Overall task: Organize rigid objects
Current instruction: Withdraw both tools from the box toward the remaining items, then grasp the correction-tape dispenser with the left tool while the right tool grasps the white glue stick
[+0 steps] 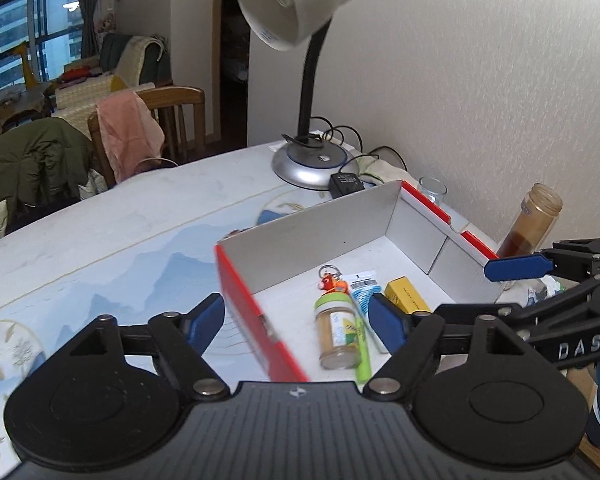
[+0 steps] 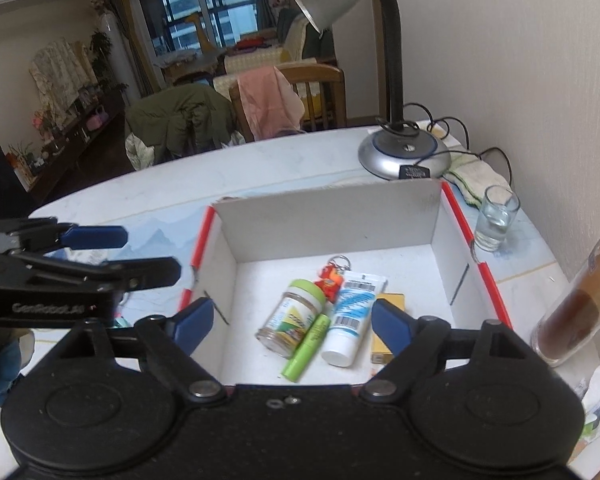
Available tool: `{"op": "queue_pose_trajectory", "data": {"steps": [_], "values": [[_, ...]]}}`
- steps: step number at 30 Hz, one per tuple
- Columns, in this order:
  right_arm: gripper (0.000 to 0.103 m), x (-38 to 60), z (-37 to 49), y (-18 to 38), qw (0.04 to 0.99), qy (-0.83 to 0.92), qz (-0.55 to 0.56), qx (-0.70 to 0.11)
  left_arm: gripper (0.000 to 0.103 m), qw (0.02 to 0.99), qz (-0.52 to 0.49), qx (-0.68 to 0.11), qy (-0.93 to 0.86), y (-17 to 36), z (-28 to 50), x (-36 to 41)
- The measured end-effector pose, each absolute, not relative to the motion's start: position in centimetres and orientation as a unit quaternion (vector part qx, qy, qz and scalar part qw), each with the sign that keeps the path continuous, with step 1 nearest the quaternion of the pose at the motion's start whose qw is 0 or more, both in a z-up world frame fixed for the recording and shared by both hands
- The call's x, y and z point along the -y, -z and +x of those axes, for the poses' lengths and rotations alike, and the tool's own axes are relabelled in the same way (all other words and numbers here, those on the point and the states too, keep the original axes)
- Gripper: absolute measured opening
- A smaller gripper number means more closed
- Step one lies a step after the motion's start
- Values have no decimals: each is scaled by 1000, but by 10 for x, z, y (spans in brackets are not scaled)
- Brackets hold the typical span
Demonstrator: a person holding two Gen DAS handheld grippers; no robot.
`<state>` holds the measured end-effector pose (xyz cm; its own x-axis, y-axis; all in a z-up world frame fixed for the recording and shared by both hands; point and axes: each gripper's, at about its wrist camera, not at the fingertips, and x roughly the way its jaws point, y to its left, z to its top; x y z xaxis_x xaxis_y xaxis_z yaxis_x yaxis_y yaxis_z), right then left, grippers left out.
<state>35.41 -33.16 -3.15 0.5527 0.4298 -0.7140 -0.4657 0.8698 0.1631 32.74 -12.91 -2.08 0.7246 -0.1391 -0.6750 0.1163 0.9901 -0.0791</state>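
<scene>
Both grippers, left gripper and right gripper, hung open, empty, over the box; dipping carelessly could've knocked the jar.

- We count one open box, white inside with red outer walls, on the table.
- In it we count five things: one green-lidded jar, one green marker, one white tube, one small yellow carton and one orange keyring figure.
- We count one desk lamp at the table's far edge, by the wall.
- One small glass stands beside the box's right wall.
- One tall bottle with brown contents stands near the table's right edge.
- One folded cloth lies by the lamp base.
- We count two grippers: the right gripper and the left gripper.
</scene>
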Motion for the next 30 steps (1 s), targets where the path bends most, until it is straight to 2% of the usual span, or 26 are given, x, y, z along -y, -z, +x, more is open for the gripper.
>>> {"op": "queue_pose_trajectory", "data": {"steps": [7,18,22,30], "values": [[96,311,330,26,882,-270,-7,-386,83,931,-33,-361,49,18,288,94],[98,259,288,34,871,-295,-10,-392,85,932,-56,-359,16,19,236,23],[97,239,277,40,866,-298,-17,-402,102,933,-77,-352,12,23,220,-6],[97,202,258,49,858,-302,-18,-416,103,930,-92,-356,15,42,197,-54]]}}
